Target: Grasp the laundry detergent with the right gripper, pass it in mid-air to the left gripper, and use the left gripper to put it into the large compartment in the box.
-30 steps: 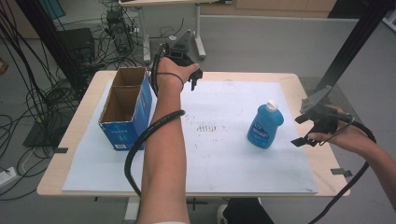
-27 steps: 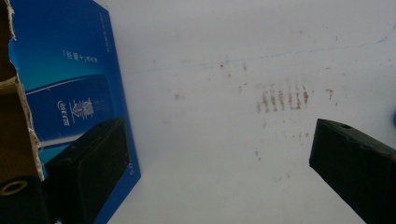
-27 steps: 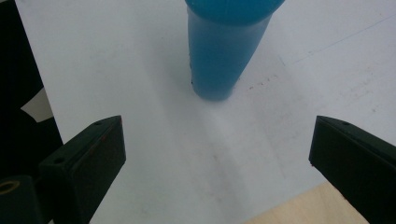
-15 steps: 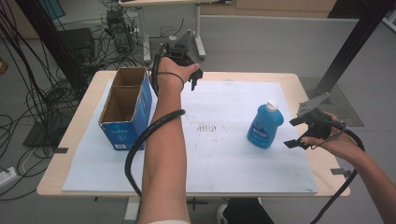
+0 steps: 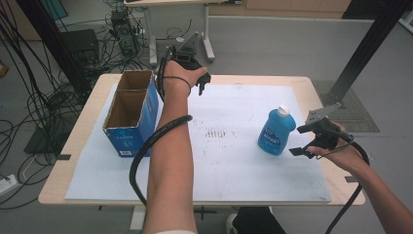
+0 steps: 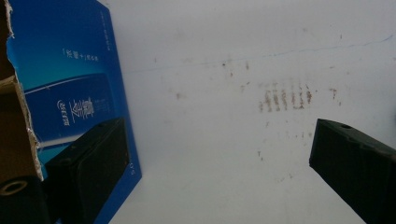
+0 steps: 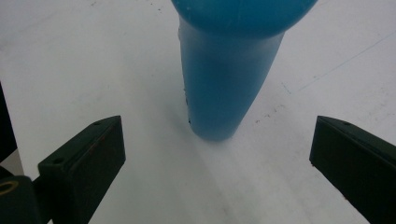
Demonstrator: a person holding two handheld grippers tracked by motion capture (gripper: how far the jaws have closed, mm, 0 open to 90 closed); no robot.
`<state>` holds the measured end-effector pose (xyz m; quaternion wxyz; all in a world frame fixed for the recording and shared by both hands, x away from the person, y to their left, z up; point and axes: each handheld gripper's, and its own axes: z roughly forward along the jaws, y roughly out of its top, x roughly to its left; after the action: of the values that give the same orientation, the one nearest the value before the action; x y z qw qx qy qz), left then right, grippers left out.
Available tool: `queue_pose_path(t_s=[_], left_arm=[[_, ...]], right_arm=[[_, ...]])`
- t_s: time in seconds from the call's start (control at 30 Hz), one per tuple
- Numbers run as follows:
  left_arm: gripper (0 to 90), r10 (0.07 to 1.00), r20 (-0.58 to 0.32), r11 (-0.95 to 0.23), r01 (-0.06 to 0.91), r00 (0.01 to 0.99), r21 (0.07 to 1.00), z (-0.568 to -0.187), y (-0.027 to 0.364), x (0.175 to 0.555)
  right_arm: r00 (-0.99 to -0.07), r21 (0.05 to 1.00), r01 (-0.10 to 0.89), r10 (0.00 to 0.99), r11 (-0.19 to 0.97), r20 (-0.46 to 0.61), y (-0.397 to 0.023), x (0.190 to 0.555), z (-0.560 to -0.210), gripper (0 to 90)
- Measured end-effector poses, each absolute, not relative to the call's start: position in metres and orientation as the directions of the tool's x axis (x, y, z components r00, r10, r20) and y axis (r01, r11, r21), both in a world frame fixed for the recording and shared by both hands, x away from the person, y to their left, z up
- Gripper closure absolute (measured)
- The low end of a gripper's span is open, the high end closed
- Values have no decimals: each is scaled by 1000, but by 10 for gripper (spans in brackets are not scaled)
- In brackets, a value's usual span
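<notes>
Step in hand, as judged: approach for a grasp on the blue bottle (image 5: 276, 132). The right gripper (image 5: 303, 140) sits just beside the bottle, on its side away from the box, jaws spread wide and nothing between them. In the right gripper view the bottle (image 7: 227, 88) stands straight ahead of the jaws, centred in the gap but still apart from both. It stands upright on the white sheet (image 5: 234, 161), white cap on top.

The left gripper (image 5: 200, 83) is held over the far edge of the table, just beyond the far end of the cardboard box (image 5: 130, 113), and well apart from the bottle. Its jaws also stand wide, empty; the left gripper view looks down on the sheet with the box's blue side wall (image 6: 70, 88) next to one jaw.

Next move, judged: advance the right gripper until the bottle body lies between the jaws, then close low on the body, as the upper part looks wider.

Container: the box is open-topped, two compartments split by a divider. Both appear empty.
</notes>
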<state>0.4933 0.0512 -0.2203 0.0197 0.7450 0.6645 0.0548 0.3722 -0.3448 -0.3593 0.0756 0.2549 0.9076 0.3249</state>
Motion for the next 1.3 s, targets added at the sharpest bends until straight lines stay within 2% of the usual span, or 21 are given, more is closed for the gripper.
queue_pose_path(t_s=[1.3], left_arm=[[55, 992, 57, -122, 988, 117, 92, -227, 51, 496]], right_arm=[[-778, 767, 398, 629, 504, -10, -317, 370, -384, 24]])
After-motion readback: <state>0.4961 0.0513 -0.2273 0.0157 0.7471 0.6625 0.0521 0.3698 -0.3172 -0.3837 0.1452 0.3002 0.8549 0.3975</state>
